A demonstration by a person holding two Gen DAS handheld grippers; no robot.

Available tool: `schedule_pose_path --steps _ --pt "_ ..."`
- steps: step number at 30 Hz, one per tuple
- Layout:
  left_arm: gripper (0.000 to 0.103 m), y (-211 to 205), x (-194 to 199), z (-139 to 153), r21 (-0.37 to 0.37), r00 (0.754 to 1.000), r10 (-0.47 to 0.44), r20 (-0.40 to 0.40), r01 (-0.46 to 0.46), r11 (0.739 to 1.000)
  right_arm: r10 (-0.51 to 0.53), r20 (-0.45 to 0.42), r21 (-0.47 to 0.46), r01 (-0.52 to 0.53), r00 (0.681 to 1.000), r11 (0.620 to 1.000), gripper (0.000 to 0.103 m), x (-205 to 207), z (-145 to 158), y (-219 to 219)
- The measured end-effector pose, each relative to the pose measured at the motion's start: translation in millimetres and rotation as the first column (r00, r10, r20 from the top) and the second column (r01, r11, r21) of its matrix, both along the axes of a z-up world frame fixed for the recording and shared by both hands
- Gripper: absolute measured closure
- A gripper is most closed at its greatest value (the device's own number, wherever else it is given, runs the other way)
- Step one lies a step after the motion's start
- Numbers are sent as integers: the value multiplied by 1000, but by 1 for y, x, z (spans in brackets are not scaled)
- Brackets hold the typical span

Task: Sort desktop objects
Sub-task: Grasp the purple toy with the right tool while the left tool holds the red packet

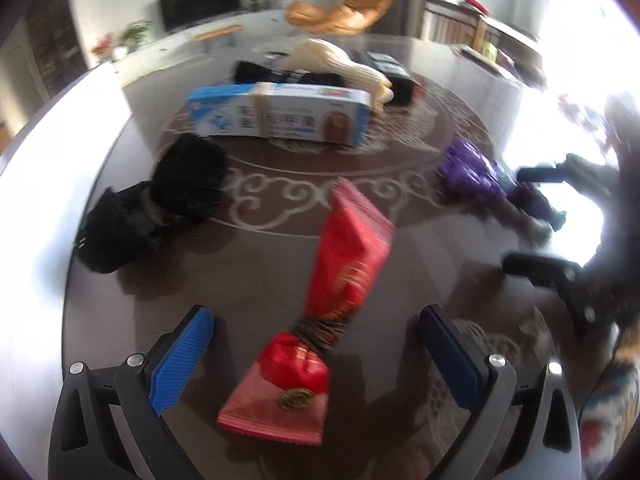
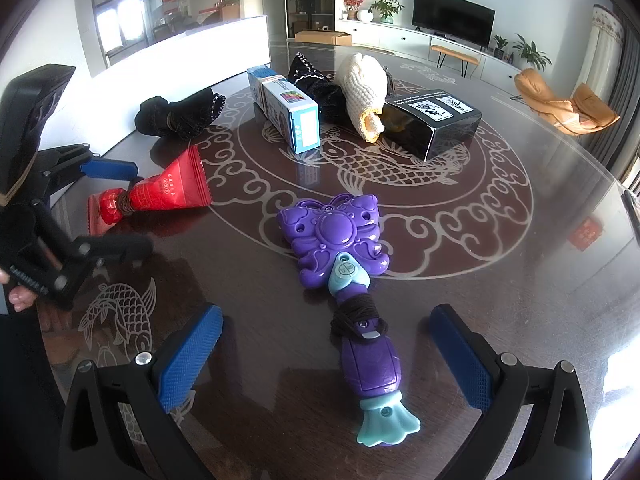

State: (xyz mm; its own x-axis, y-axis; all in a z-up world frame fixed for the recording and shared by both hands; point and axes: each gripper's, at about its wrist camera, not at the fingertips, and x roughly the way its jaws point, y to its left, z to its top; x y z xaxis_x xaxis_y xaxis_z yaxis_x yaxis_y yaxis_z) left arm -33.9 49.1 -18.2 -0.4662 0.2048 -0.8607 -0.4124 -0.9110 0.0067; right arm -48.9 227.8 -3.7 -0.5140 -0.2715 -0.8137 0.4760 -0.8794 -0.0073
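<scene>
**Both grippers hovering over the dark table, nothing grabbed**

So the left gripper (image 1: 316, 356) has its blue-padded jaws spread wide, and the red foil snack packet tied round the middle with a dark band (image 1: 340, 280) lies flat on the table right between them. Neither pad touches it, there's clear space on both sides. That view is pretty blurry, so fine detail is hard to call.

The right gripper (image 2: 326, 360) is the same story: jaws wide apart, holding nothing, with the purple plastic butterfly-shaped toy wand with a light-blue flared end (image 2: 352, 280) lying lengthwise in the gap. The handle sits between the pads without contact and the butterfly head points away from the camera. A black cord is wrapped around the handle.

Everything sits on a glossy dark brown round table with pale fish and cloud patterns (image 2: 500, 280). Farther back there's a blue and white rectangular carton with a rubber band around it (image 2: 286, 106), a cream knitted glove with a yellow cuff (image 2: 362, 88) leaning on a glossy black cardboard box with white labels (image 2: 434, 120), and a black knitted piece with white stitching (image 2: 316, 84) tucked between carton and glove. A bundle of black fabric tied in the middle (image 2: 176, 114) lies off near the table's left edge, just behind the red packet.

In the right wrist view you can see fingertips of a hand (image 2: 18, 298) gripping the left tool.
</scene>
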Motion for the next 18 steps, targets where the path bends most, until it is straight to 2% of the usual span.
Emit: schedule_pose_path --steps 2,4,5,6,7,8,9,12,15,18 --pt "0 5 -2 1 -12 999 -38 25 38 999 4 0 1 -4 1000 1000 0 0 0 0" --pt "0 7 -5 2 -21 999 -25 47 26 999 55 46 25 -57 997 998 2 -7 0 -4" --pt "16 8 -4 4 -16 999 -22 35 22 1000 68 76 44 -72 995 996 8 -12 1 -4" --pt "31 9 1 8 -2 1000 -27 1 27 1000 62 79 44 -66 995 997 33 -14 3 -3" --pt "54 11 5 10 2 999 -29 -17 29 1000 41 68 37 -44 997 998 68 -17 8 0" --pt "78 12 8 12 8 999 -24 -24 24 1000 27 74 28 -29 997 999 77 -19 12 3" --pt "84 13 11 13 9 999 -14 -31 14 1000 13 81 40 -16 997 999 81 -20 13 4" --pt "84 6 23 12 56 998 43 -44 -40 998 -19 84 36 16 996 999 81 -12 14 6" --pt "85 -6 37 19 111 994 92 -51 -86 990 -83 101 -64 90 991 994 81 12 15 16" --pt "85 -17 50 36 170 987 126 -100 -108 980 -164 133 -183 187 977 965 81 39 14 30"
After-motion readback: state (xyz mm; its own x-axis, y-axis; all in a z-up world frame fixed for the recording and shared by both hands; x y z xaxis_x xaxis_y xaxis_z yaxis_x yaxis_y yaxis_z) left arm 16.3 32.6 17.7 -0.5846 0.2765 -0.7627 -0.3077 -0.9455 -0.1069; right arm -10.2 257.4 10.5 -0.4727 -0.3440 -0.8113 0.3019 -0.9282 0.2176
